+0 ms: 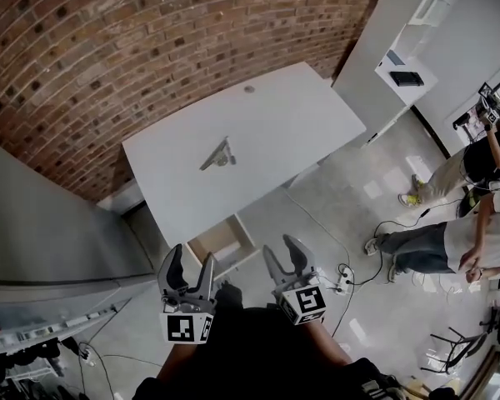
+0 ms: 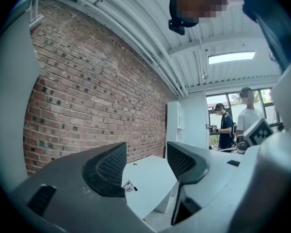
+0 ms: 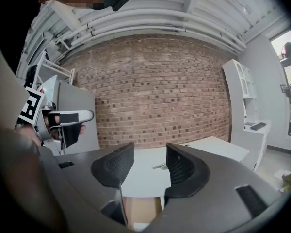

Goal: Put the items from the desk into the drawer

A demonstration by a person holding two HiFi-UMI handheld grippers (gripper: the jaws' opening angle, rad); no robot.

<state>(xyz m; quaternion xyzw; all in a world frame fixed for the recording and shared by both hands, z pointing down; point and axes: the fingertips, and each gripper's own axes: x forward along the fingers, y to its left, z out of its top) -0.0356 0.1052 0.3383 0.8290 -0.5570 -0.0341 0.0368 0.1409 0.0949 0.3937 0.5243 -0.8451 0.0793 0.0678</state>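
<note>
A white desk [image 1: 258,132] stands against the brick wall. A small grey metallic item [image 1: 220,154] lies near its middle, and a tiny round object [image 1: 249,89] sits near its far edge. Under the desk's near edge a drawer [image 1: 223,240] with a wooden bottom is pulled out. My left gripper [image 1: 191,258] and right gripper [image 1: 282,248] hover side by side in front of the drawer, both open and empty. In the left gripper view the gripper [image 2: 146,166] frames the desk [image 2: 150,178] and the item [image 2: 129,187]. The right gripper [image 3: 150,164] frames the item [image 3: 160,166] and the drawer [image 3: 138,210].
A grey cabinet [image 1: 50,240] stands at the left beside the desk. A white shelf unit [image 1: 392,57] with a dark object on it stands at the right. Two people [image 1: 458,215] are on the concrete floor at the far right. Cables and a socket strip [image 1: 346,277] lie on the floor.
</note>
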